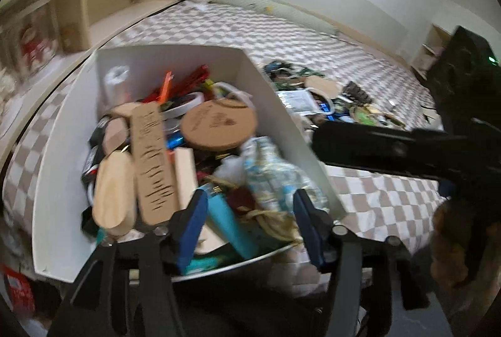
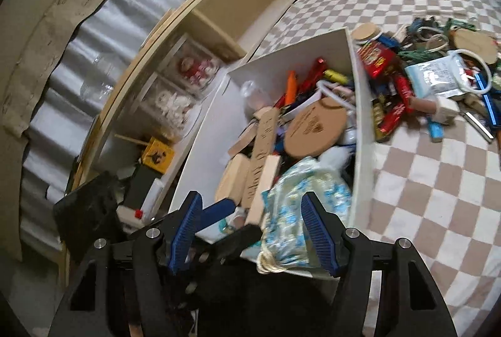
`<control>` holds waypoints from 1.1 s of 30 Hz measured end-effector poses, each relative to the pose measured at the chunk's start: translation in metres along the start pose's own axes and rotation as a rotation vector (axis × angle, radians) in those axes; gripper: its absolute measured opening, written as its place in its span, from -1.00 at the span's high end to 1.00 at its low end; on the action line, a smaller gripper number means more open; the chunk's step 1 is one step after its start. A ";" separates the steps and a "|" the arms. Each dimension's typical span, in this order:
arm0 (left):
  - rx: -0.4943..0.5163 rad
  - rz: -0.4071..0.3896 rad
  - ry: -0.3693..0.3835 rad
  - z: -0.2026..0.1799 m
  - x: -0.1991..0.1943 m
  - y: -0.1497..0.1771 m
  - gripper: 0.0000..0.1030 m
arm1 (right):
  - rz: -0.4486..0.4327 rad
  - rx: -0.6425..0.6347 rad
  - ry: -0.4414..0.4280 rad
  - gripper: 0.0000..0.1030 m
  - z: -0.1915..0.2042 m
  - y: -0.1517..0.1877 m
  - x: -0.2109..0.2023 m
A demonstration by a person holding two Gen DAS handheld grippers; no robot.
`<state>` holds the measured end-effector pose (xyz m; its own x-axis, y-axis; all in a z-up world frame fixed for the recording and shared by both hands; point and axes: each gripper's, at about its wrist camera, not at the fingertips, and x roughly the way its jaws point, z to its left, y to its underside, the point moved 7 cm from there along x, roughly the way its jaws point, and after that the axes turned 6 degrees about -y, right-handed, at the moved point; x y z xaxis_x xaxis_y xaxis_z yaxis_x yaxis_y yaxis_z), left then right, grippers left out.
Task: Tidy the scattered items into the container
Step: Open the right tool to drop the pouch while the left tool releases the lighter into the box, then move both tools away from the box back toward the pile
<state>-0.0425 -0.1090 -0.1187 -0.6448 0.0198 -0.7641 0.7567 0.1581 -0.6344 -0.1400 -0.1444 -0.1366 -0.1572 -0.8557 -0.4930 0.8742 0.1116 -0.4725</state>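
Note:
A white box stands on the checkered bed, full of wooden pieces, a round cork coaster, a blue-patterned pouch and red sticks. My left gripper is open and empty over the box's near end. My right gripper is open and empty above the pouch at the near corner of the box. A pile of scattered items lies on the bed to the right of the box; it also shows in the left wrist view.
A wooden shelf unit runs along the bed's left side with toys and a yellow box. The checkered bedcover stretches to the right. The right gripper's black body shows in the left wrist view.

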 end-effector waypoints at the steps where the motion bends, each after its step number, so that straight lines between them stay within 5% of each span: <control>1: 0.025 0.005 -0.004 -0.005 0.002 -0.002 -0.26 | -0.012 0.006 0.002 -0.29 -0.002 -0.002 -0.004; 14: 0.190 0.157 -0.236 0.000 0.055 -0.009 -0.27 | -0.063 0.012 0.010 -0.29 -0.010 -0.008 -0.023; 23: 0.139 0.167 -0.206 0.004 0.057 -0.005 -0.27 | -0.064 0.037 0.007 -0.29 -0.020 -0.007 -0.026; 29: 0.101 0.102 -0.166 -0.004 0.039 -0.010 -0.48 | -0.075 0.025 -0.002 -0.30 -0.019 -0.008 -0.030; 32: 0.078 0.053 -0.157 -0.007 0.029 -0.014 -0.85 | -0.077 0.005 0.020 -0.32 -0.018 -0.007 -0.032; 33: 0.070 0.035 -0.158 -0.007 0.025 -0.016 -0.94 | -0.083 -0.003 0.035 -0.52 -0.018 -0.007 -0.034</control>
<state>-0.0713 -0.1042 -0.1271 -0.5974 -0.1320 -0.7910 0.7874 0.0903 -0.6098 -0.1495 -0.1072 -0.1296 -0.2453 -0.8440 -0.4769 0.8559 0.0424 -0.5154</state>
